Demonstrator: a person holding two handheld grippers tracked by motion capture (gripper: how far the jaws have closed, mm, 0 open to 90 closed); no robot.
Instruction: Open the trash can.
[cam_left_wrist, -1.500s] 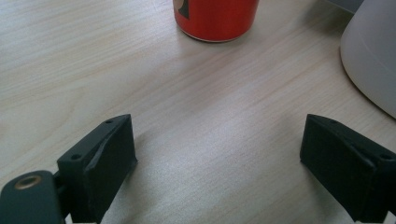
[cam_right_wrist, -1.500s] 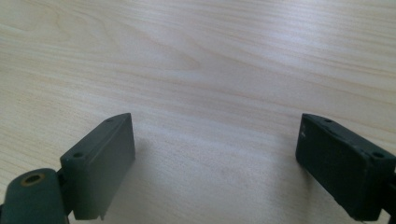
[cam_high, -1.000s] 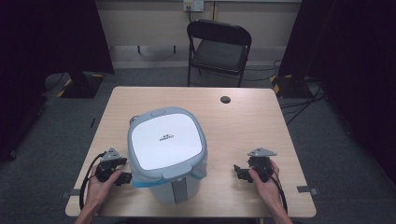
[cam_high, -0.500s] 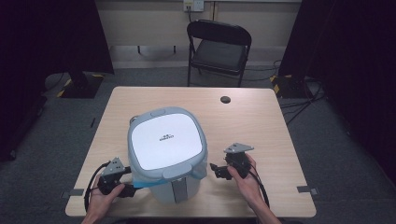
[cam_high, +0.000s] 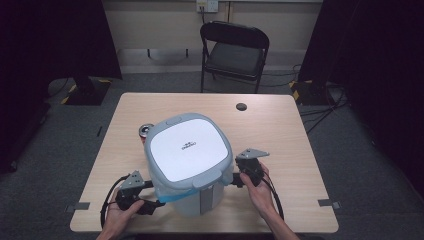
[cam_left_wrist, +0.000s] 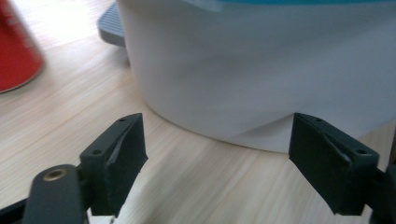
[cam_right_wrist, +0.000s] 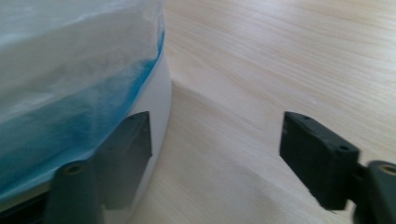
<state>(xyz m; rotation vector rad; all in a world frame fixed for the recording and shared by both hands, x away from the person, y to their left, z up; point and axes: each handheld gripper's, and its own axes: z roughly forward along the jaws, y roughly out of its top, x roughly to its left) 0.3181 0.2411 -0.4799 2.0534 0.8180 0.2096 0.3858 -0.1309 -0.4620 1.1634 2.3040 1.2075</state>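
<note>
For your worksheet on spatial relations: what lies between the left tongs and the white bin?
Bare wooden table, seen in the left gripper view, separates left tongs from white bin.

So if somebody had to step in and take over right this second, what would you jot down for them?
Left gripper: open, nothing held, at the near left corner of the white bin.
Right gripper: jaws just closing, one alongside the bin's wall, nothing gripped yet.
Bin: lid on, blue bag edge showing under the rim, mid-table. A red can stands behind it.
Done: both grippers brought to the bin.
Left: grip and handle the bin.
</note>
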